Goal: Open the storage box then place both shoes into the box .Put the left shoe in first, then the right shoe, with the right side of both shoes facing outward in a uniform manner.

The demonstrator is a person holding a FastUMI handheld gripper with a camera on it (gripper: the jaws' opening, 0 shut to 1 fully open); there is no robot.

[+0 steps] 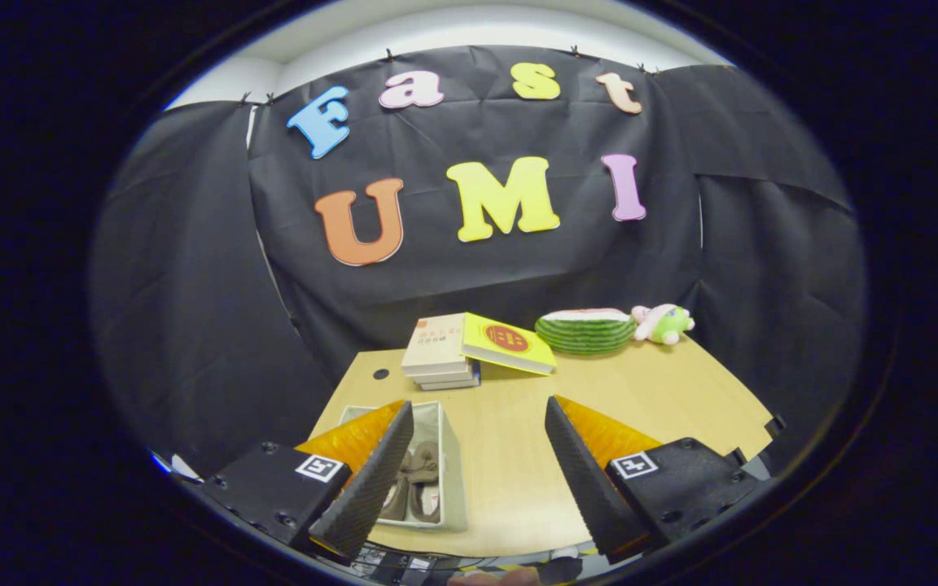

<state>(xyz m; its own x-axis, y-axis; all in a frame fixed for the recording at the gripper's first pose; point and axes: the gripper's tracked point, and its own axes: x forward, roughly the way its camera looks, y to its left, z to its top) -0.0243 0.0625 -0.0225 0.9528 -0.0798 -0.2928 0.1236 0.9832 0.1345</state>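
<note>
A white storage box (451, 456) stands open on the wooden table (648, 399), near its front left. Two brown shoes (418, 480) lie side by side inside it, partly hidden by my left finger (367, 480). My gripper (477, 480) hovers above the table's front edge with its fingers wide open and nothing between them. The box sits under and just right of the left finger. The right finger (583, 480) is over bare tabletop. I cannot tell which way each shoe faces.
A stack of books (440, 350) with a yellow book (508, 342) leaning on it stands at the back of the table. A watermelon-shaped cushion (585, 330) and a small plush toy (663, 323) lie at the back right. A round cable hole (380, 374) marks the left side.
</note>
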